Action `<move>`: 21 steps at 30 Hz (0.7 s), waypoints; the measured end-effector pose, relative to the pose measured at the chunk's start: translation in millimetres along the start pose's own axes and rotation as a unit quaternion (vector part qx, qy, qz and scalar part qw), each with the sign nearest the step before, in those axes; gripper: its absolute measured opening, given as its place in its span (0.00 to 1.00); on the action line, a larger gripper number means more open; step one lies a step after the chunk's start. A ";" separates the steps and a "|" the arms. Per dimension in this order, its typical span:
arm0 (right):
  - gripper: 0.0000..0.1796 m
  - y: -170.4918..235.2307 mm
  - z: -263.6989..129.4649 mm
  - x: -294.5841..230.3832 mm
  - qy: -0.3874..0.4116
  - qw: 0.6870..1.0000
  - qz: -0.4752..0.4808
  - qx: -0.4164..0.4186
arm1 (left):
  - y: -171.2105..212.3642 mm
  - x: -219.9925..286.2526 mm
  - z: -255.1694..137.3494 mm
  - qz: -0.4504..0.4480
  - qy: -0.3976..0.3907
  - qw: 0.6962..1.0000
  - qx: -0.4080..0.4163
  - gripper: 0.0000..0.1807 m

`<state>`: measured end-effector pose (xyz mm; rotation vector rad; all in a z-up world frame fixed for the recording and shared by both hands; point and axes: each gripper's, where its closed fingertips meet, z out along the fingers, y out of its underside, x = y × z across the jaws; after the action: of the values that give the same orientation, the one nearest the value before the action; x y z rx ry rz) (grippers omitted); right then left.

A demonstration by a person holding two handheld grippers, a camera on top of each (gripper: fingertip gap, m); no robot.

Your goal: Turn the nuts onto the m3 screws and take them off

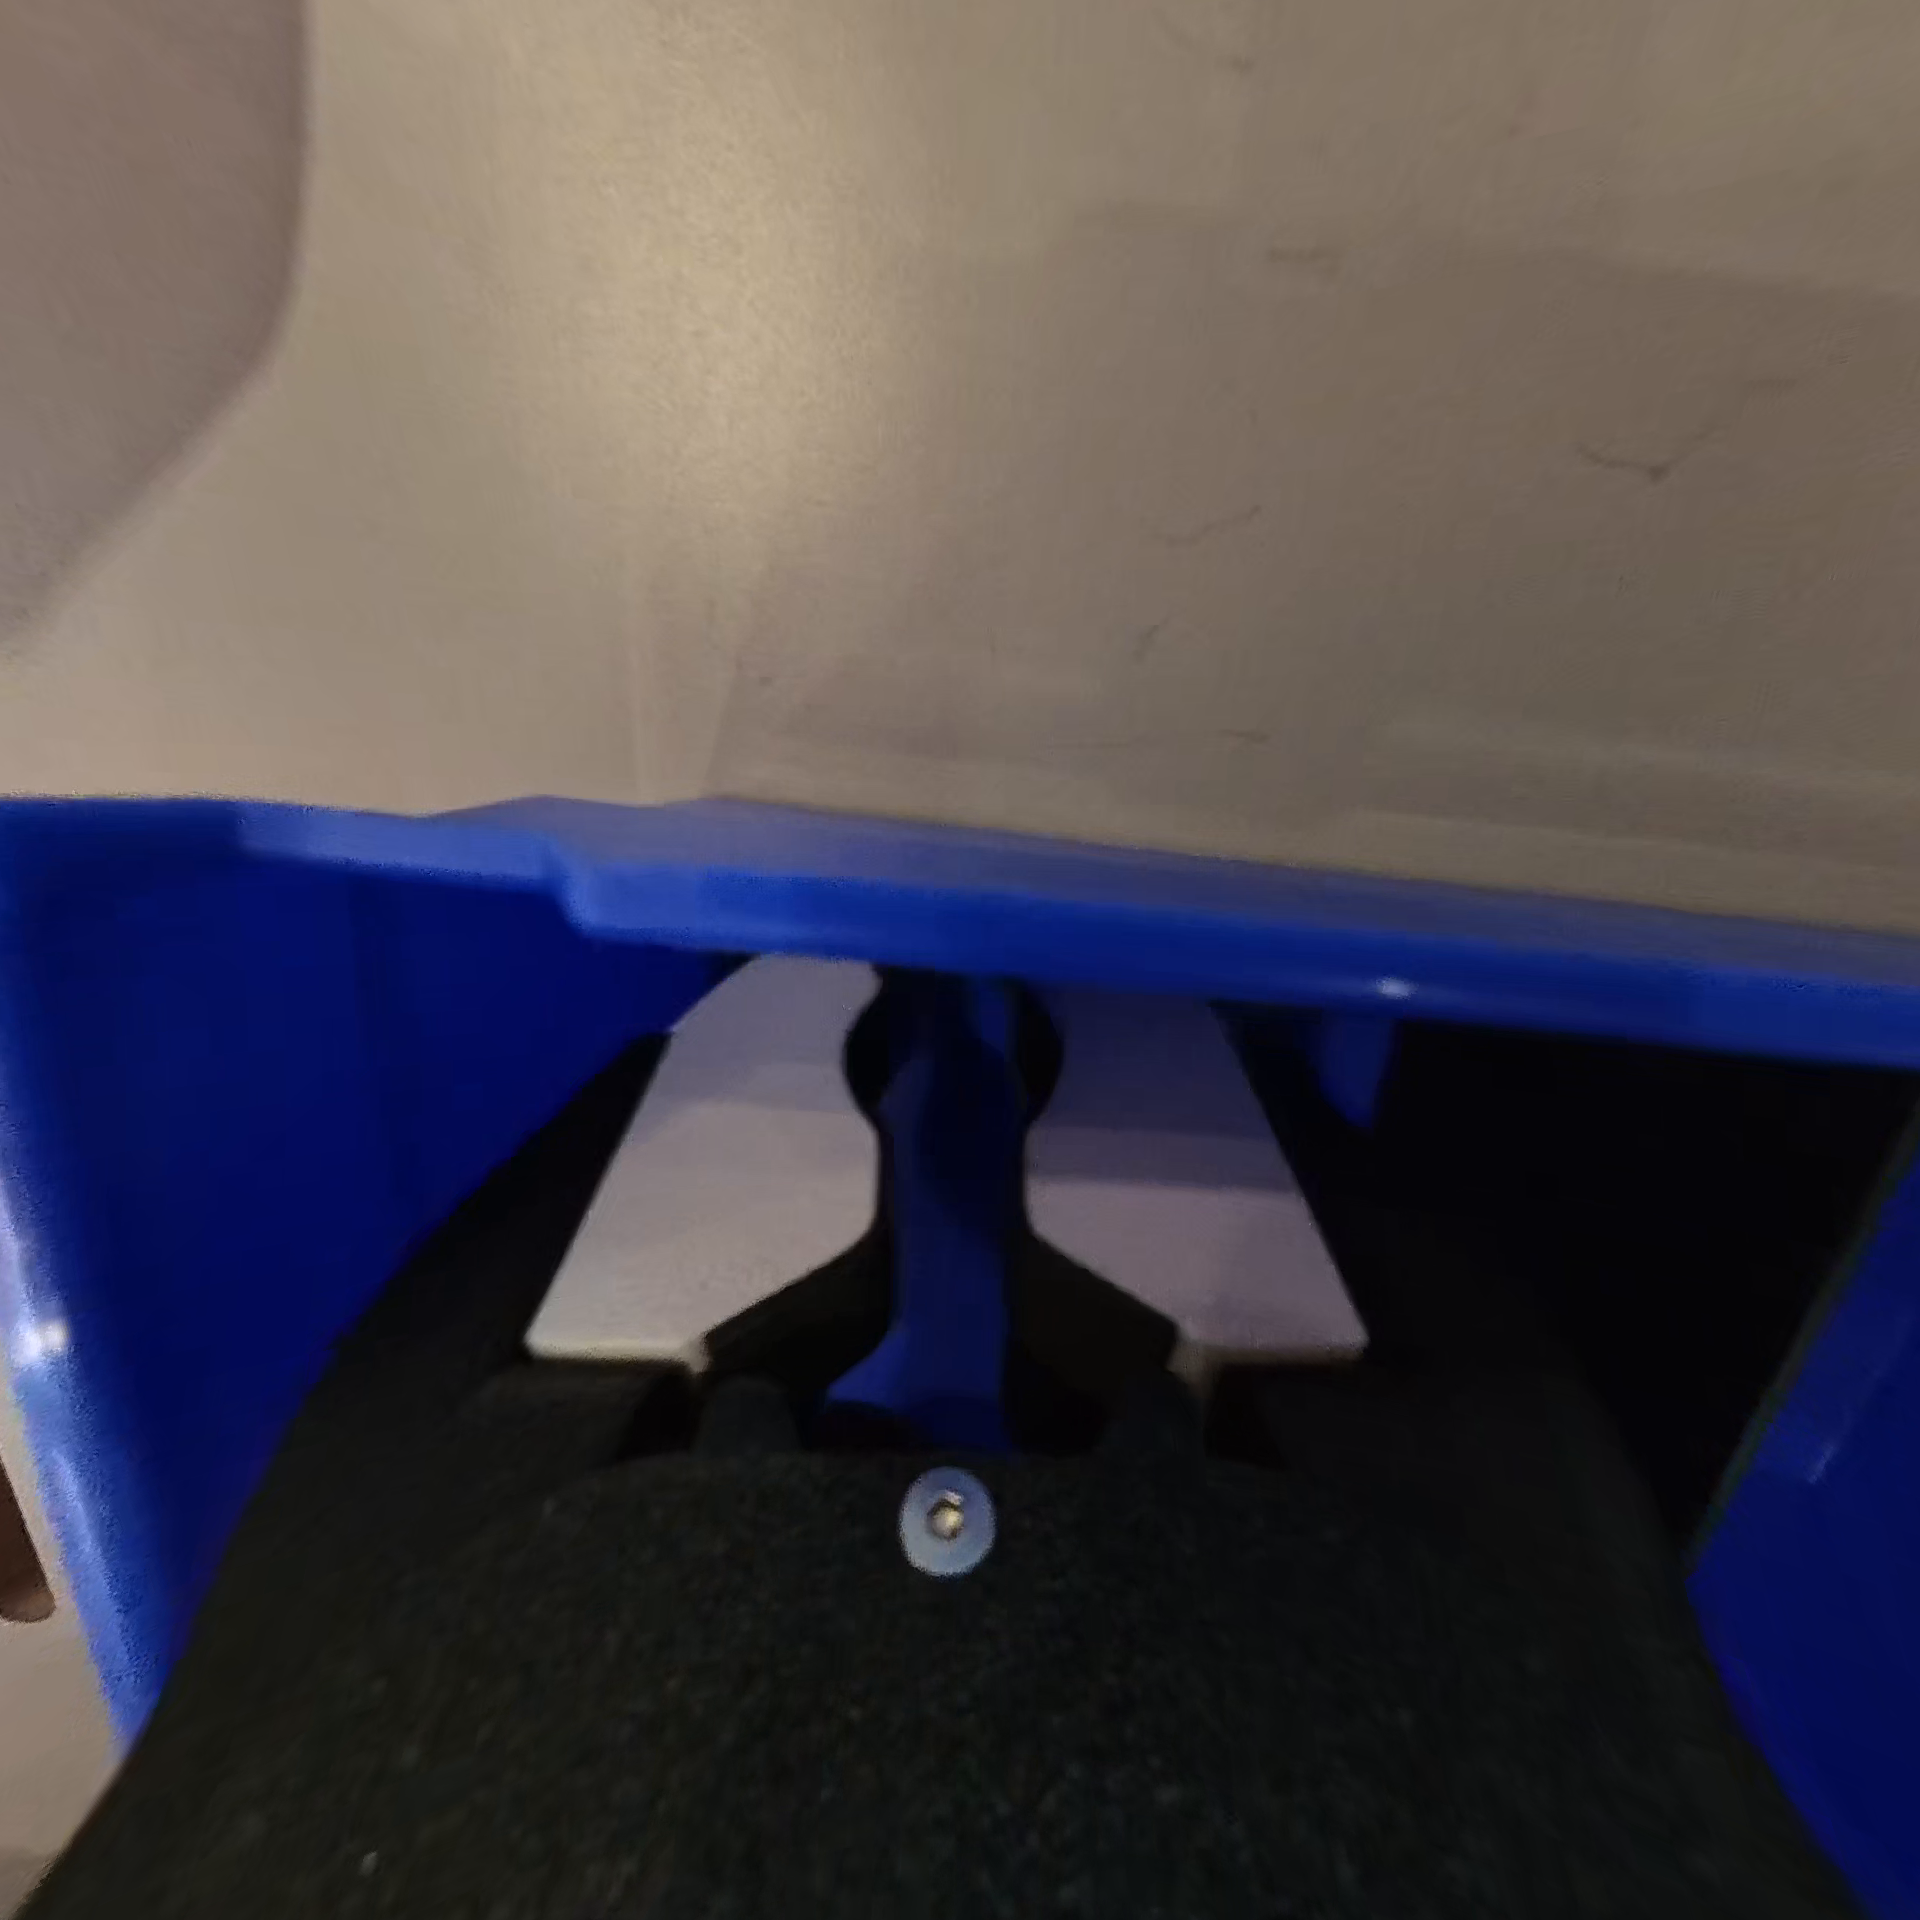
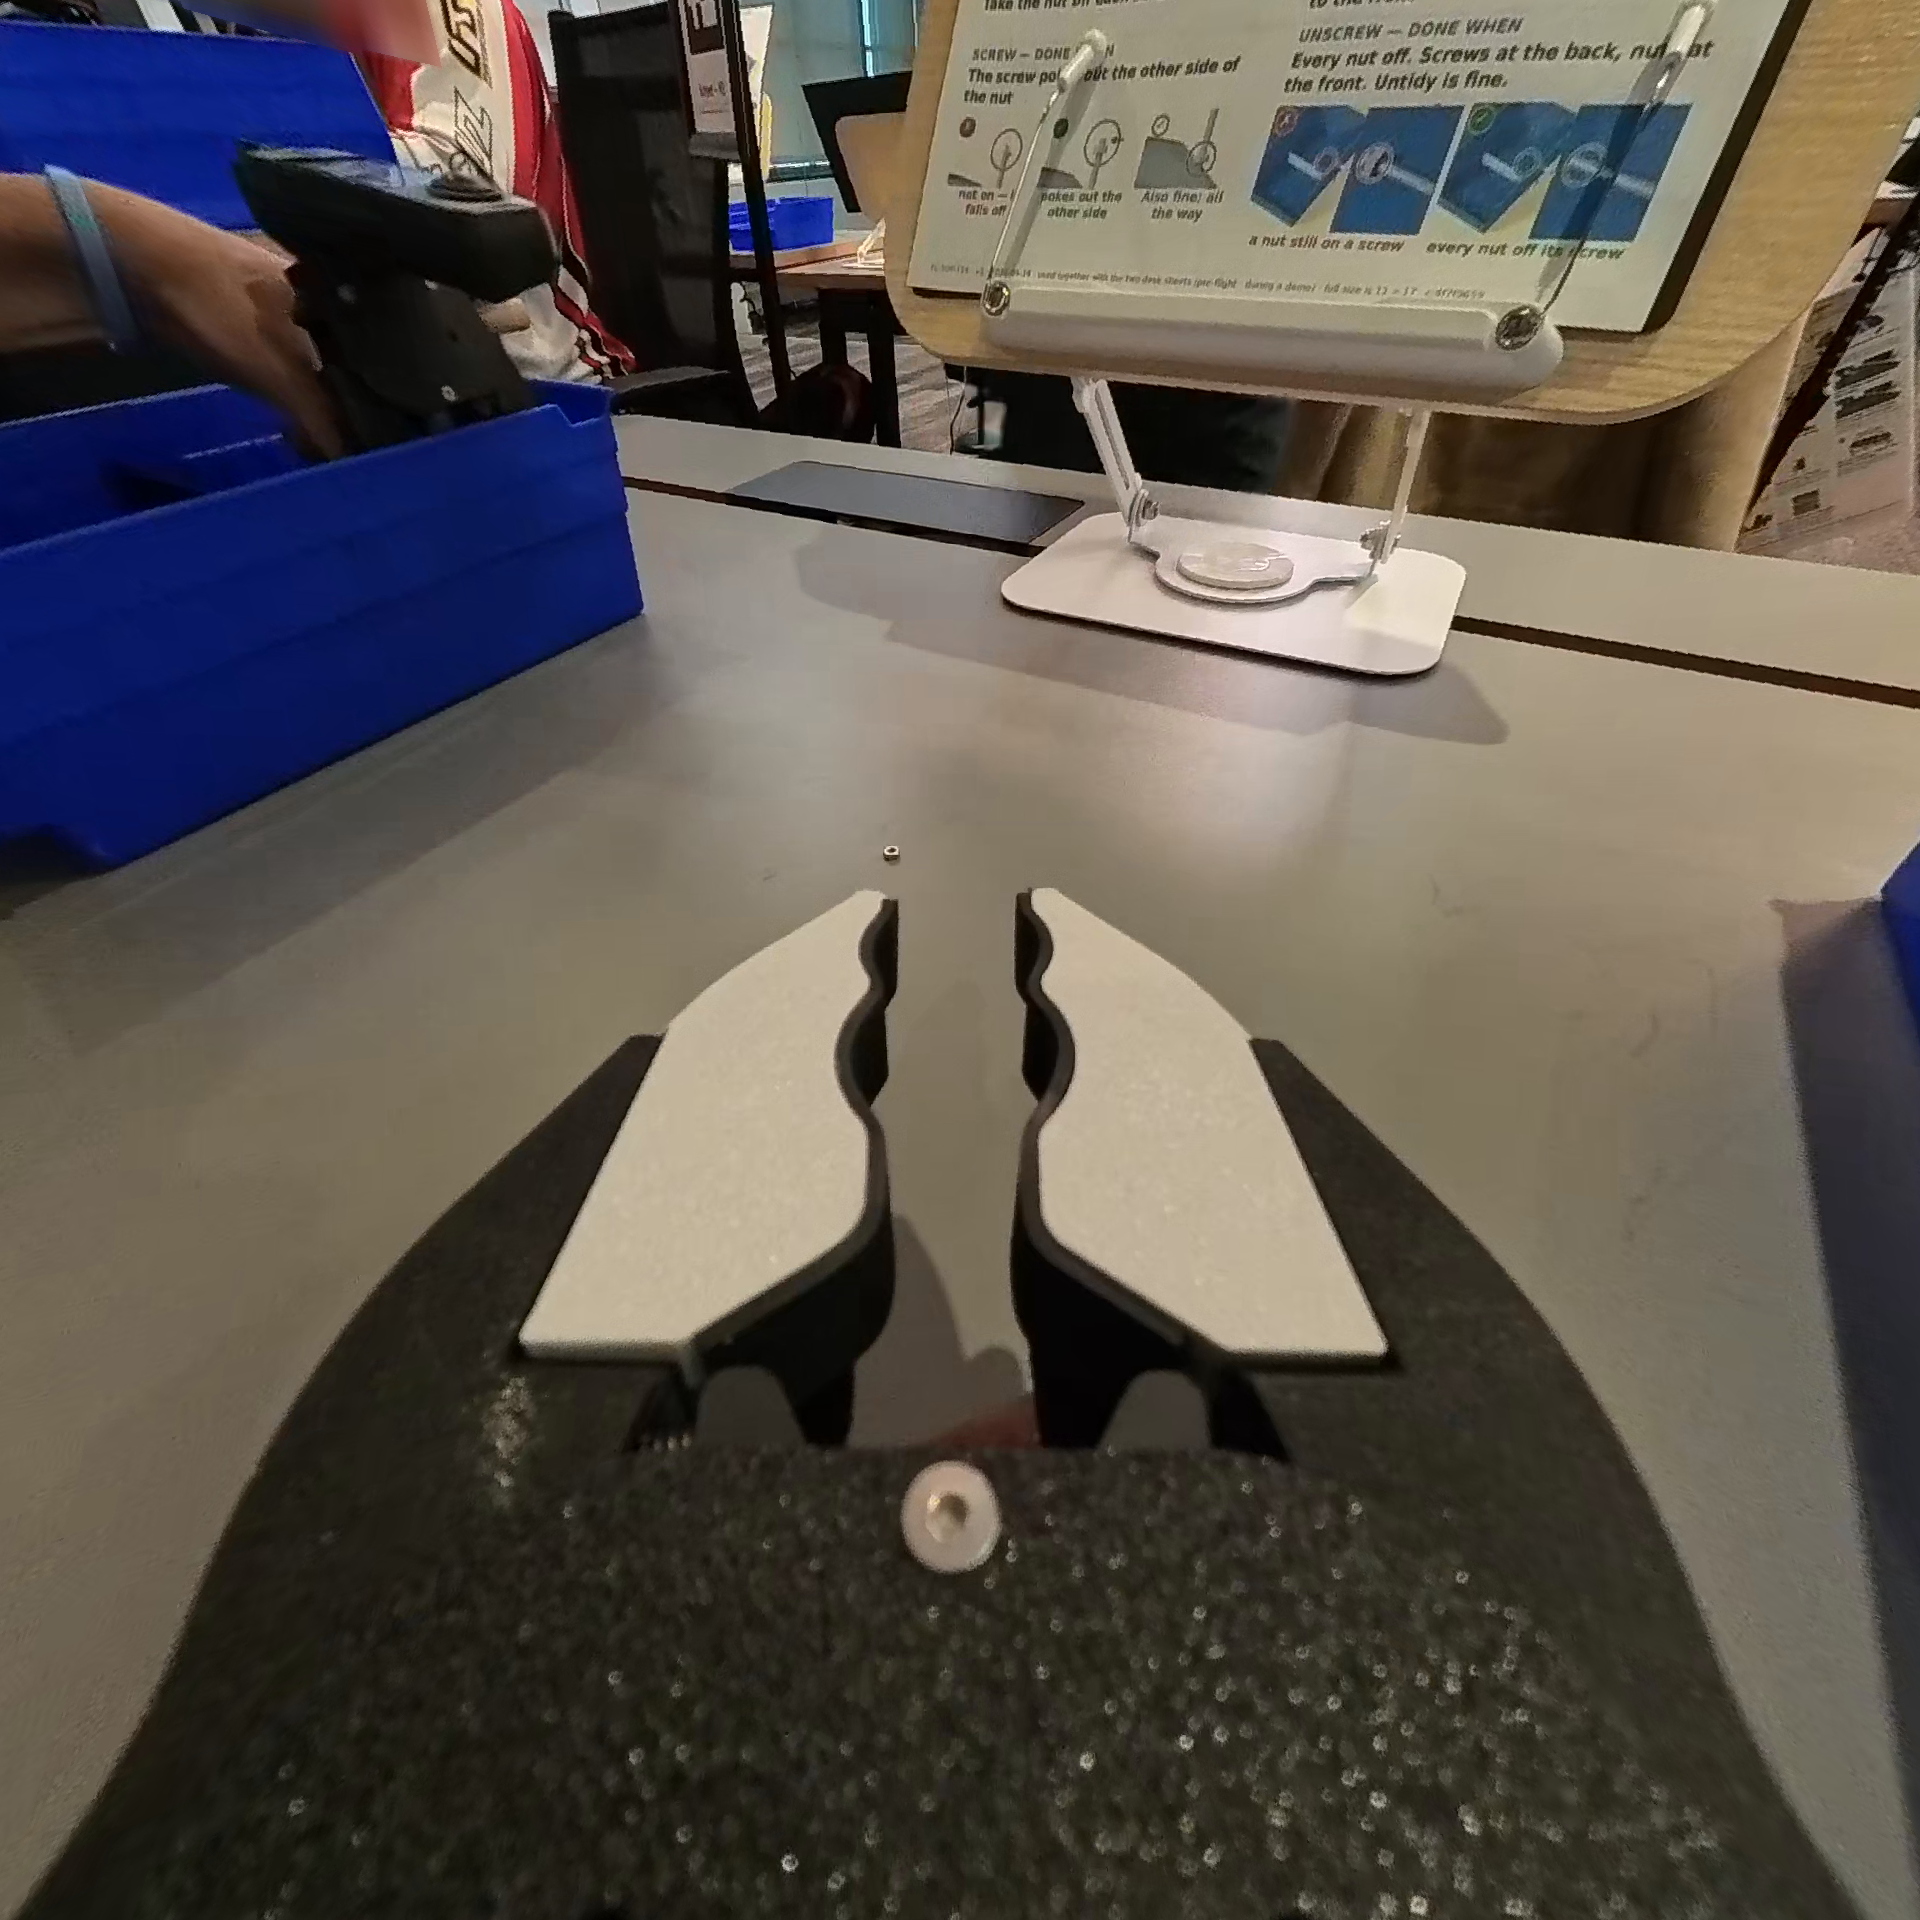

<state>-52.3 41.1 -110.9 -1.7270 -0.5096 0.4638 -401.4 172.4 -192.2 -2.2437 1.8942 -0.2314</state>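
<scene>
In the right wrist view my right gripper [image 2: 956,904] is open and empty, held low over the grey table [image 2: 1351,883]. A small metal nut [image 2: 890,852] lies on the table just ahead of its left fingertip. No screw shows in either view. The left gripper [image 2: 395,281], held by a hand, reaches down into a blue bin [image 2: 312,603] at the far left. In the left wrist view my left gripper [image 1: 951,1039] is inside that bin [image 1: 1143,914]. Its fingertips are hidden under the bin's rim. A gap shows between its fingers, with nothing seen in it.
A white stand [image 2: 1236,582] holding a wooden board with an instruction sheet [image 2: 1340,156] stands at the back of the table. A dark flat plate [image 2: 914,499] lies beside it. Another blue object [image 2: 1901,935] shows at the right edge. A person sits behind the bin. My right fingertips sit around 40 centimetres from my left ones. My right gripper is the nearer one to the blue object [image 2: 1901,935]: about 30 centimetres, against 55 centimetres.
</scene>
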 end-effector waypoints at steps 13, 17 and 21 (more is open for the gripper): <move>0.11 1.5 1.7 -1.9 -0.006 1.000 -0.001 -0.007 | 18.4 7.5 -37.5 -0.059 -0.072 0.995 0.045 0.01; 0.11 2.4 2.9 -3.9 -0.012 1.000 -0.004 -0.011 | -9.6 19.9 -109.8 -0.093 -0.132 0.973 0.166 0.01; 0.11 -0.8 4.2 -9.4 -0.034 0.999 -0.002 -0.001 | -71.7 68.2 -182.1 -0.100 -0.143 0.925 0.338 0.01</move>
<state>-62.5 39.3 -110.6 -1.7161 -0.5627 0.5197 -365.8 108.0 1.5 -1.8542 1.1880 -0.4738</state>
